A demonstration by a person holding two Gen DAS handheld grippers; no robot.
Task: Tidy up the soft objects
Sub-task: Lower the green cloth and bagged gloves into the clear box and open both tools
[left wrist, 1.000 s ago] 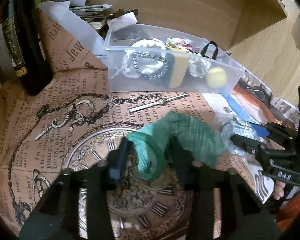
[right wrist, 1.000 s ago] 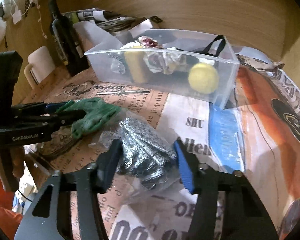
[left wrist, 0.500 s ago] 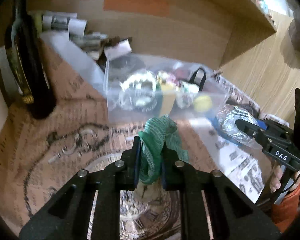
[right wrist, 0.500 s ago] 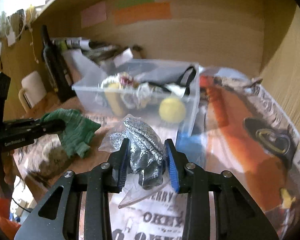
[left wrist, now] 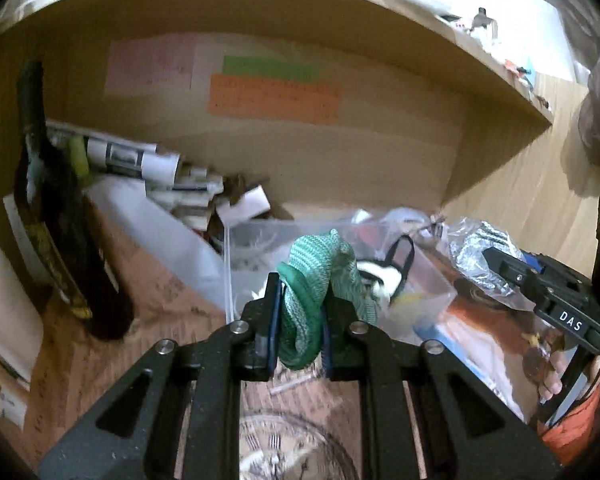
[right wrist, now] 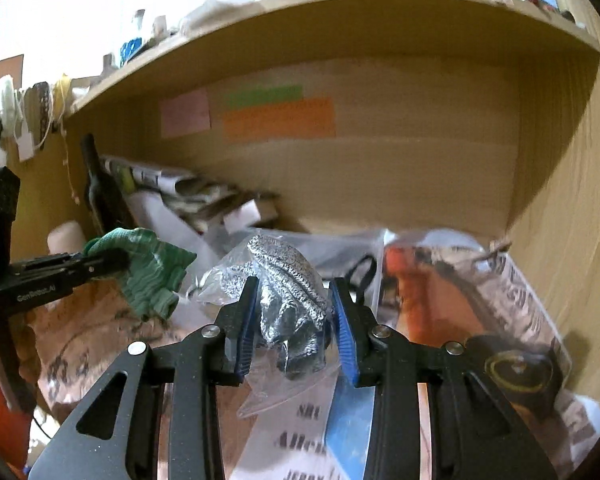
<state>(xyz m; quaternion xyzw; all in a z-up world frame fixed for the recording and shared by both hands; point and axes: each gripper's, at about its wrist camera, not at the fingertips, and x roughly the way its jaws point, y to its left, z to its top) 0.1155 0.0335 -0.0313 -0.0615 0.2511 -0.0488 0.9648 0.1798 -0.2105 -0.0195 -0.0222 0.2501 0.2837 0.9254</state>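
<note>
- We hold the left tongs point(left wrist: 298, 320) closed tight on a bunched green knitted cloth point(left wrist: 320, 280), lifted clear of the newspaper-covered surface point(left wrist: 132, 320) and in front of the clear plastic storage bin point(left wrist: 230, 276).
- We hold the right tongs point(right wrist: 294, 330) pressed in on a grey-and-white knitted item sealed in a clear plastic bag point(right wrist: 288, 288); the jaws stand a fair way apart because the bundle between them is bulky, and the bag's loose corner hangs below.
- Seen from the right wrist view, the two loads are near each other, green to the left, both raised in front of the bin.
- The bin already carries several things (a black loop handle point(left wrist: 402, 260) and something white show through its wall; the rest is too blurred to name).
- By our judgement the task is in its middle: both soft items are picked up, neither is in the bin yet, so carrying them over the rim and letting go is what is left.
- Writing we can read: "DAS" on the right tool as seen from the left wrist, "GenRobot.AI" on the left tool as seen from the right.
- The newsprint under the right tongs shows large letters, only partly legible.
- The pink, green and orange paper notes point(right wrist: 280, 118) on the back wall are too blurred to read.
</note>
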